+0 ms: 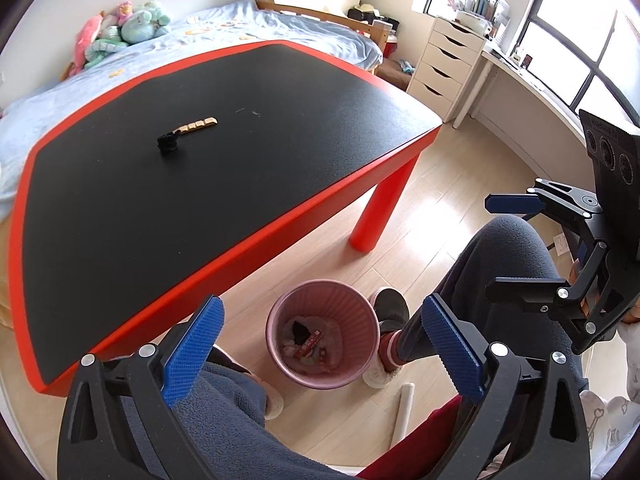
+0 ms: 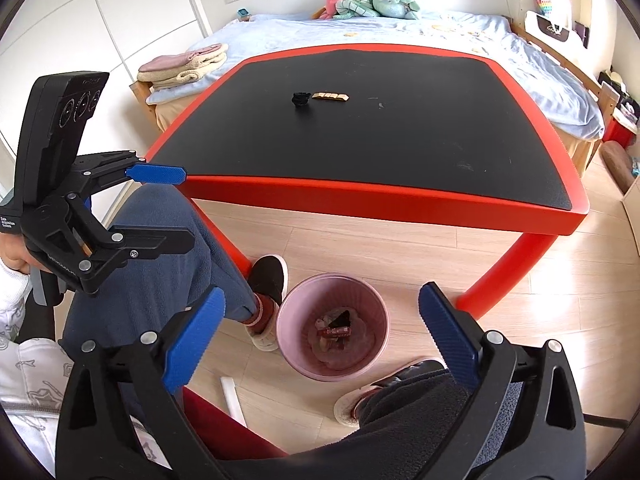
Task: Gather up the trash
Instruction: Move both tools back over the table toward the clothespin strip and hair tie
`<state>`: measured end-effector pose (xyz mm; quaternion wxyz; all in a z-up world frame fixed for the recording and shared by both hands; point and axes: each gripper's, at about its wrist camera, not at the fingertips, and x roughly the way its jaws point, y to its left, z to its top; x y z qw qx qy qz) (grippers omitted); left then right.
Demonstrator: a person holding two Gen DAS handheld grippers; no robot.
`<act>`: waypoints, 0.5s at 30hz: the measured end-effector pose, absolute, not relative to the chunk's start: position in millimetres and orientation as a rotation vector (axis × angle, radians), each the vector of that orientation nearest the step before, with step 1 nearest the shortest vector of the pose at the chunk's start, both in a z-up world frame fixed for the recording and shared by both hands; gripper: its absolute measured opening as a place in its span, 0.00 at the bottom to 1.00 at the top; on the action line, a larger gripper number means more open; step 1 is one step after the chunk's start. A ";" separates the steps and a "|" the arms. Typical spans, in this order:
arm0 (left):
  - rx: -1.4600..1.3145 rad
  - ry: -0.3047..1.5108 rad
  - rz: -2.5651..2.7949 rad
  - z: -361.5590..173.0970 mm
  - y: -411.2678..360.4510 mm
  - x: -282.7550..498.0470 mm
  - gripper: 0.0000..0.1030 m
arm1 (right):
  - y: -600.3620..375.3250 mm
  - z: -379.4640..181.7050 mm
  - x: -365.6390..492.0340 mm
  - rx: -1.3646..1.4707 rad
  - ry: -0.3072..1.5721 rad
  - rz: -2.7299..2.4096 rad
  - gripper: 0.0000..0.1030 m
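Note:
A pink ribbed trash bin [image 1: 323,344] [image 2: 333,326] stands on the floor by the table, with wrappers and scraps inside. On the black table top lie a gold segmented wrapper [image 1: 198,125] [image 2: 330,96] and a small black crumpled piece [image 1: 168,144] [image 2: 300,99] beside it. My left gripper [image 1: 320,344] is open and empty, held above the bin; it also shows in the right wrist view [image 2: 176,206]. My right gripper [image 2: 322,340] is open and empty, also above the bin; it shows in the left wrist view [image 1: 490,248].
The red-edged table [image 1: 256,240] [image 2: 360,196] stands on red legs [image 1: 380,208]. The person's knees and slippered feet [image 2: 266,280] flank the bin. A bed with plush toys [image 2: 360,0] lies behind; white drawers [image 1: 448,60] stand by the window.

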<state>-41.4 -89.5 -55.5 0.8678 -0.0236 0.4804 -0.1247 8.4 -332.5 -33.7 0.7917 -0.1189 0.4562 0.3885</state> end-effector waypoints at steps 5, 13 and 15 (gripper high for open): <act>-0.054 1.006 -0.249 -55.1 -86.3 -42.6 0.92 | -330.8 -34.3 10.4 -0.254 0.991 0.828 0.95; -0.065 1.006 -0.233 -54.6 -80.8 -43.1 0.92 | -330.8 -35.0 14.1 -0.242 1.003 0.822 0.95; -0.070 1.007 -0.229 -54.3 -79.4 -41.9 0.92 | -329.9 -33.6 15.7 -0.246 1.001 0.822 0.95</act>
